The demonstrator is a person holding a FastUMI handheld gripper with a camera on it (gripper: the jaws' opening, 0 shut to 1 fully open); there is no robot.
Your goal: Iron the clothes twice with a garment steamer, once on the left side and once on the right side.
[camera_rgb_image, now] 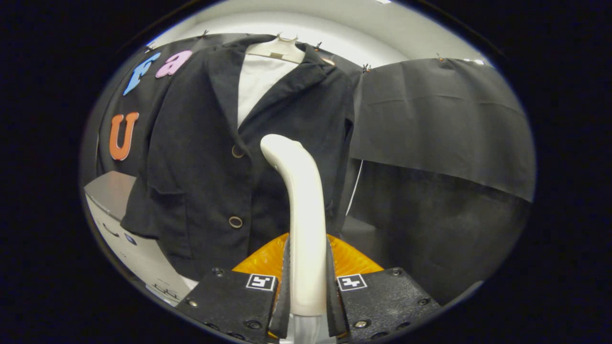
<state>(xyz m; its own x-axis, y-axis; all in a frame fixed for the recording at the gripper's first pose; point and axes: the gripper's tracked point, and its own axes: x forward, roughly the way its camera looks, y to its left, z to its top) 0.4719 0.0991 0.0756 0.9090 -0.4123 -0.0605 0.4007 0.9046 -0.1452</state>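
Here the tongs (306,286) are clenched on the cream-white plastic handle of the garment steamer (301,210), one finger pressing each side of it near its lower end. The handle rises upright from between the fingers and bends at its top toward the clothing, so that its rounded head lies against or just in front of the dark cloth; whether it touches cannot be told. Behind the handle's base, just ahead of the fingers, sits a translucent orange ribbed dome (354,258).

The clothing is a black, coarse-woven jacket with short sleeves (201,143), hanging on a pale hanger (277,48) over a white inner garment (256,83). Its front is fastened, with two ring-shaped buttons (235,221) showing down the middle, just beside the steamer's handle. The steamer head stands near the jacket's centre line, slightly to the side of the upper button.

Beside the jacket's lower sleeve stands a white and grey box-like appliance (119,215). On the jacket's other side hangs plain black cloth (440,124).
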